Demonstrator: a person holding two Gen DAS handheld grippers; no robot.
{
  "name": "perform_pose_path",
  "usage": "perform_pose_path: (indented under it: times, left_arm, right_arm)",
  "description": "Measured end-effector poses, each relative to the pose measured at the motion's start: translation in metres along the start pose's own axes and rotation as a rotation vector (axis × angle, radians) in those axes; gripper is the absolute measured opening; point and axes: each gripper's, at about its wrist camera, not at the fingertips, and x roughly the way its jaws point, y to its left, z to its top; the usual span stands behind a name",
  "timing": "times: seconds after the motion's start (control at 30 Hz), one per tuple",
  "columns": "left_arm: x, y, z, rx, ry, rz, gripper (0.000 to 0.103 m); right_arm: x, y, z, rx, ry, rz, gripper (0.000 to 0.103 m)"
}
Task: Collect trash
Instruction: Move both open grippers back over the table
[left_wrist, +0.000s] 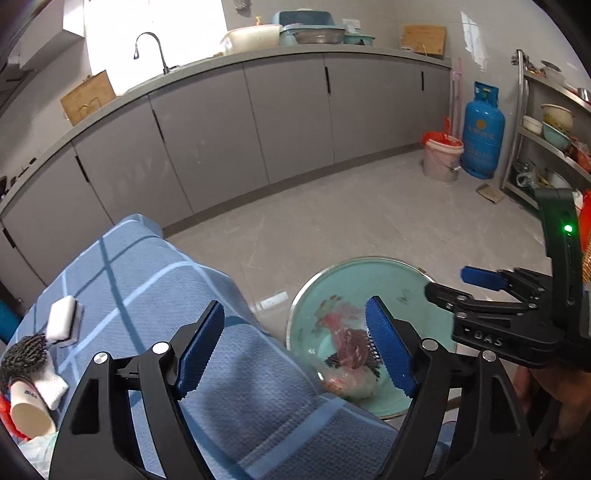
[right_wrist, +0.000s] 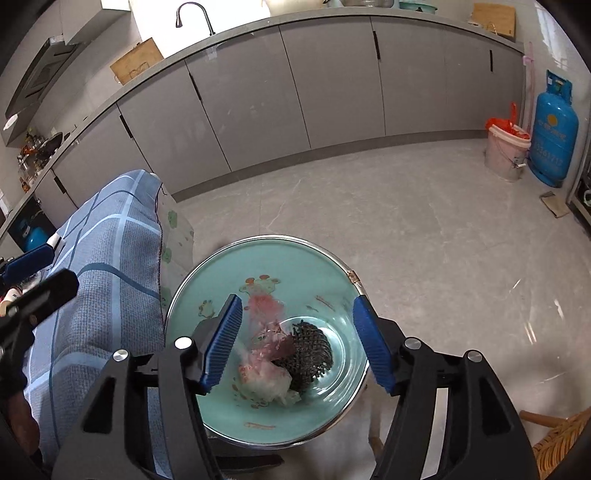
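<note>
A: Where is our trash now?

B: It sits in the green bowl (right_wrist: 221, 269). We see a crinkly pink and clear plastic bag (right_wrist: 264, 365) at about 8 o'clock from the bowl's middle. A dark scrubber ball (right_wrist: 310, 352) lies right beside it, touching it.

A: Are we holding anything?

B: No. Our right gripper (right_wrist: 295, 347) hangs over the bowl with its blue pads spread wide, and nothing is between them but air. Our left gripper (left_wrist: 295, 354) is spread wide too. It sits over the edge of the blue checked cloth (left_wrist: 147, 280), and its far pad hangs over the bowl.

A: What is left to pick up?

B: At 8 o'clock in the left view we see a white sponge (left_wrist: 62, 325), a fuzzy grey brush (left_wrist: 22, 354) and a paper cup (left_wrist: 29, 413) on the cloth.

A: What could go wrong?

B: The bowl sits just beside the cloth's edge, and we cannot tell what holds it up. If we bump its rim, it may tip and spill. The cup is lying down, so a poke could make it roll off. We could also knock our two grippers together, because they are near each other.
</note>
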Motion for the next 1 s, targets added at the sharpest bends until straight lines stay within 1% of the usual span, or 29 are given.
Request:
perform_pose_path:
  times: [0.07, 0.17, 0.27, 0.33, 0.53, 0.77, 0.83, 0.9, 1.0]
  left_arm:
    - [-0.005, 0.005, 0.000, 0.001, -0.008, 0.023, 0.079]
    - [-0.014, 0.016, -0.001, -0.018, -0.015, 0.058, 0.086]
    - [-0.024, 0.029, -0.001, -0.043, -0.017, 0.089, 0.086]
    - [-0.032, 0.040, -0.002, -0.069, -0.018, 0.109, 0.086]
    - [-0.057, 0.068, -0.012, -0.113, -0.021, 0.160, 0.086]
    - [-0.102, 0.111, -0.036, -0.184, -0.040, 0.245, 0.086]
    - [-0.117, 0.125, -0.045, -0.205, -0.047, 0.275, 0.087]
    - [-0.133, 0.140, -0.057, -0.223, -0.052, 0.317, 0.089]
    - [-0.151, 0.160, -0.073, -0.252, -0.051, 0.371, 0.090]
  right_arm:
    - [-0.004, 0.002, -0.001, 0.000, -0.005, 0.001, 0.067]
    - [-0.012, 0.010, -0.001, -0.009, -0.010, 0.012, 0.069]
    - [-0.021, 0.025, -0.001, -0.033, -0.019, 0.027, 0.070]
    - [-0.026, 0.036, -0.001, -0.052, -0.026, 0.036, 0.074]
    - [-0.036, 0.081, -0.002, -0.122, -0.036, 0.088, 0.076]
    - [-0.049, 0.141, -0.011, -0.210, -0.036, 0.168, 0.076]
    - [-0.052, 0.158, -0.015, -0.234, -0.034, 0.186, 0.079]
    - [-0.054, 0.175, -0.019, -0.262, -0.032, 0.204, 0.081]
    - [-0.057, 0.200, -0.025, -0.304, -0.023, 0.233, 0.081]
